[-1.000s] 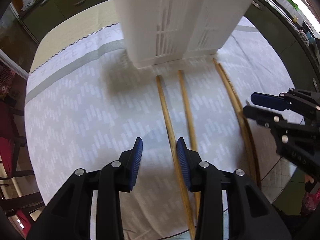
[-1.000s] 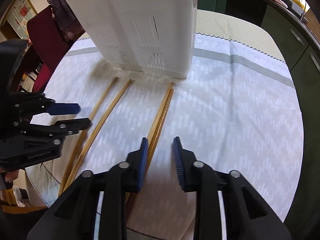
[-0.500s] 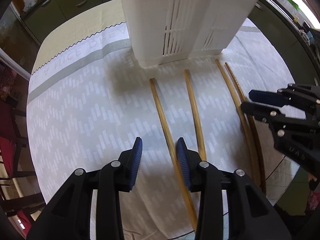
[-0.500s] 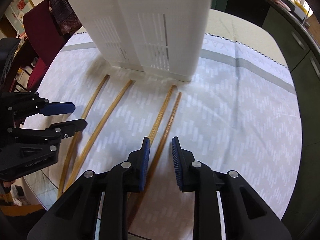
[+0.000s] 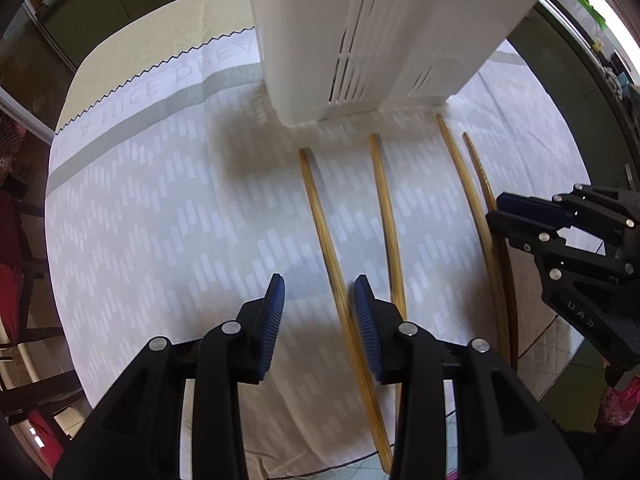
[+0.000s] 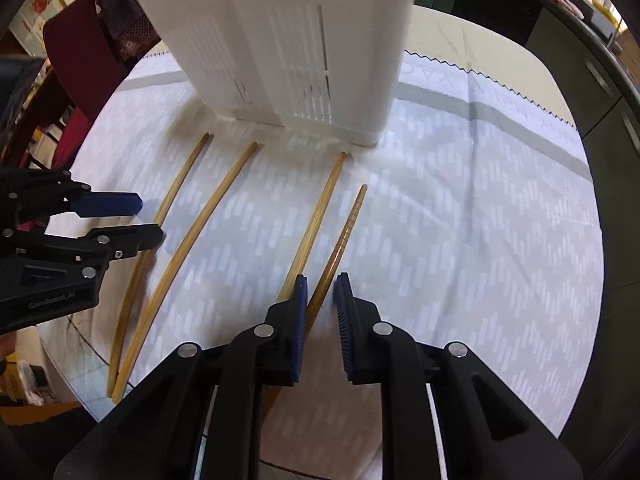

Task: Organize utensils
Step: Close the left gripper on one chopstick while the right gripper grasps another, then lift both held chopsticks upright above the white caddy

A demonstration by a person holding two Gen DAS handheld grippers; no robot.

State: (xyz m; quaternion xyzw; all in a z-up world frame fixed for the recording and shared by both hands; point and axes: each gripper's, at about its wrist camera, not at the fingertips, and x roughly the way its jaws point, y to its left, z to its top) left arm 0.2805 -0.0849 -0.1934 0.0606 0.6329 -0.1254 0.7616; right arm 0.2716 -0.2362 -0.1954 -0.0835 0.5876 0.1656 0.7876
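Chopsticks (image 6: 316, 216) lie ahead of my jaws, one running between my right gripper's (image 6: 322, 292) narrowly parted pads, unclamped. My left gripper (image 5: 318, 300) gapes wide, empty, before the holder (image 5: 376, 32).

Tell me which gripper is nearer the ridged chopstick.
Right. The right gripper straddles the ridged chopstick with open jaws; the left gripper sits three chopsticks away.

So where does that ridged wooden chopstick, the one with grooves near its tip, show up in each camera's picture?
Left wrist view: ridged wooden chopstick far right, outermost of four, passing under the right gripper.
Right wrist view: centre, running between that gripper's blue pads.
Shared landmark: slotted white plastic basket.
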